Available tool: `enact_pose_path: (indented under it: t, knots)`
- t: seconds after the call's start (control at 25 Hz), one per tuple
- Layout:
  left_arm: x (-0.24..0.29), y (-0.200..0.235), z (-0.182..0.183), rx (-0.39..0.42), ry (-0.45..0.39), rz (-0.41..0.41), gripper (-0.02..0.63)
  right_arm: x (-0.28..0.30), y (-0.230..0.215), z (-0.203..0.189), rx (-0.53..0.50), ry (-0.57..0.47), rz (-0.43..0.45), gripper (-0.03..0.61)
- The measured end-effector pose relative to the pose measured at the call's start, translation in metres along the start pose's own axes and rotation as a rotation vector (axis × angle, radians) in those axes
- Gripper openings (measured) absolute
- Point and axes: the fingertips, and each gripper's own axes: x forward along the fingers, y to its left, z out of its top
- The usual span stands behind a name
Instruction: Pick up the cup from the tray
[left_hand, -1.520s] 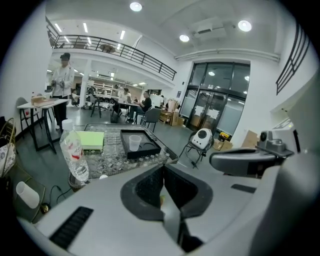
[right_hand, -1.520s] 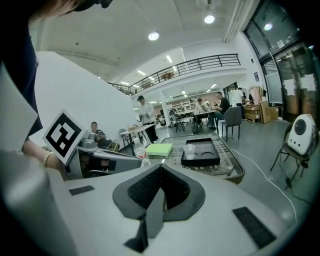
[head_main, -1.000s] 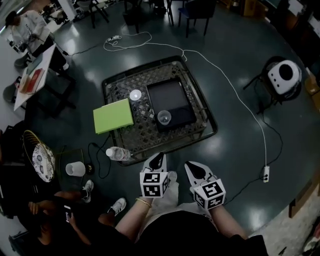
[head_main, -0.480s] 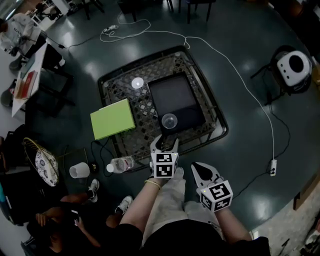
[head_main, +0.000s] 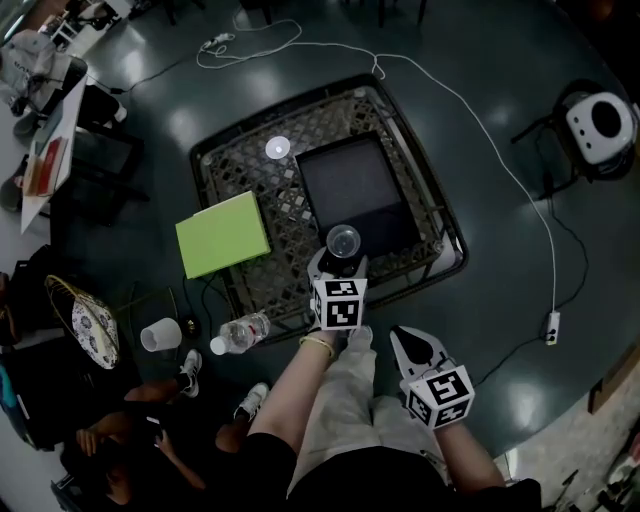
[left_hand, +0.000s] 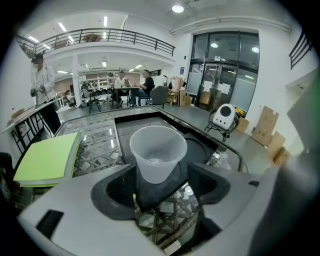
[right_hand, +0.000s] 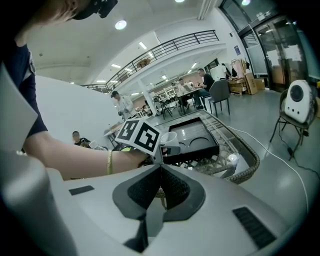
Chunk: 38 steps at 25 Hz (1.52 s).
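A clear plastic cup (head_main: 343, 241) stands upright at the near edge of the black tray (head_main: 355, 185) on the wicker table. My left gripper (head_main: 340, 262) has reached it, and its jaws are opening wide. In the left gripper view the cup (left_hand: 158, 152) sits between the two black pads (left_hand: 117, 187), which stand apart from its sides, over the tray (left_hand: 202, 150). My right gripper (head_main: 401, 337) hangs back over the person's lap, shut and empty. In the right gripper view its jaws (right_hand: 161, 172) meet, with the cup (right_hand: 168, 137) and tray (right_hand: 200, 141) beyond.
A green board (head_main: 222, 233) lies on the wicker table's (head_main: 245, 175) left side, and a small round lid or cup (head_main: 277, 149) sits behind it. A water bottle (head_main: 240, 331) and a white cup (head_main: 160, 334) lie on the floor. A white cable (head_main: 500, 170) runs right.
My left gripper moved forward from the lap to the cup, and its jaws went from shut to wide open around it. The right gripper stayed low.
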Motion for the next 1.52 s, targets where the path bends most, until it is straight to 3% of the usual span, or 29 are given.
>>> enact_pose_path:
  t: [0.72, 1.24, 1.52]
  knots:
    - [0.009, 0.013, 0.006, 0.017, 0.017, 0.048, 0.287, -0.004, 0.002, -0.013, 0.005, 0.022, -0.007, 0.012]
    - [-0.063, -0.006, 0.032, -0.001, -0.084, 0.011, 0.285, -0.023, 0.027, -0.007, -0.05, -0.018, 0.015, 0.012]
    - [-0.109, -0.026, 0.026, -0.01, -0.098, -0.012, 0.285, -0.037, 0.039, -0.004, -0.089, -0.047, 0.028, 0.012]
